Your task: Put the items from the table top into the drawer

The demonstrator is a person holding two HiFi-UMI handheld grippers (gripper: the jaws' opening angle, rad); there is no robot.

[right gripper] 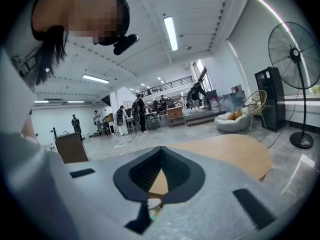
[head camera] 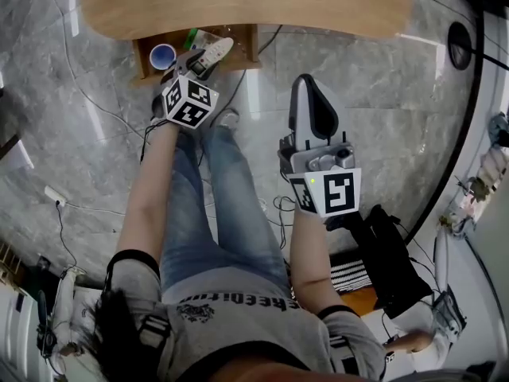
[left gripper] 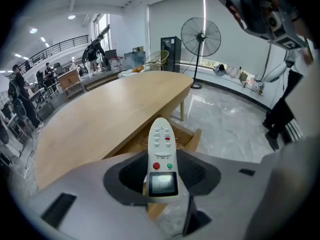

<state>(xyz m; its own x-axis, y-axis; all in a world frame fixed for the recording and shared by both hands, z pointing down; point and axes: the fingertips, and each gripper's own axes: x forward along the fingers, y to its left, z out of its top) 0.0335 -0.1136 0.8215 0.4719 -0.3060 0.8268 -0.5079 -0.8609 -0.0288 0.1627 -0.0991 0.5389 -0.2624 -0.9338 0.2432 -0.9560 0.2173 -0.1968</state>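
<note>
My left gripper (head camera: 205,60) is shut on a white remote control (head camera: 216,52) and hangs over the open wooden drawer (head camera: 252,44) under the table top (head camera: 238,2). In the left gripper view the remote (left gripper: 161,156) sticks out between the jaws, buttons and small screen facing up, with the drawer (left gripper: 193,138) beyond it. A blue cup (head camera: 163,55) stands in the drawer's left part. My right gripper (head camera: 305,80) hovers over the floor to the right of the drawer, jaws shut with nothing in them. The right gripper view shows its tips (right gripper: 161,151) meeting.
The oval wooden table (left gripper: 95,124) fills the left of the left gripper view, with a standing fan (left gripper: 200,36) behind it. Cables trail over the grey marble floor (head camera: 95,126). A black bag (head camera: 391,255) lies to my right. My legs in jeans (head camera: 203,205) stand below the drawer.
</note>
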